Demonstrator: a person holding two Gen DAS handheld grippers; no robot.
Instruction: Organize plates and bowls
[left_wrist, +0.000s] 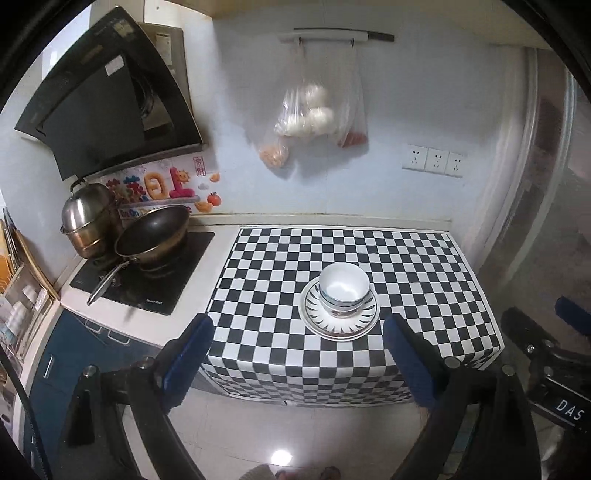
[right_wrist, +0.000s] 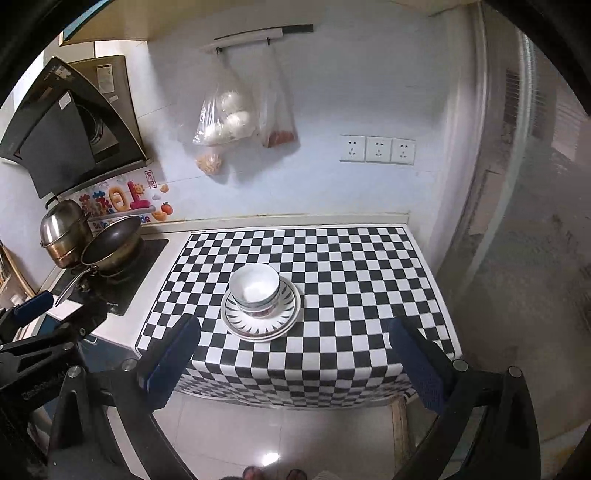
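White bowls (left_wrist: 344, 290) with dark bands sit nested on a stack of white plates (left_wrist: 340, 325) with a black spiked rim pattern, in the middle of the checkered table. The same bowls (right_wrist: 255, 290) and plates (right_wrist: 260, 321) show in the right wrist view. My left gripper (left_wrist: 299, 328) is open and empty, held back from the table's front edge, level with the stack. My right gripper (right_wrist: 293, 330) is open and empty, also back from the front edge. Each gripper shows at the edge of the other's view: the right one (left_wrist: 546, 339), the left one (right_wrist: 44, 325).
A black-and-white checkered cloth (left_wrist: 406, 258) covers the table. To the left a stove (left_wrist: 147, 280) holds a wok (left_wrist: 153, 232) and a steel pot (left_wrist: 86, 221). A range hood (left_wrist: 103, 99) hangs above. Bags (left_wrist: 310, 114) and sockets (left_wrist: 434, 160) are on the back wall.
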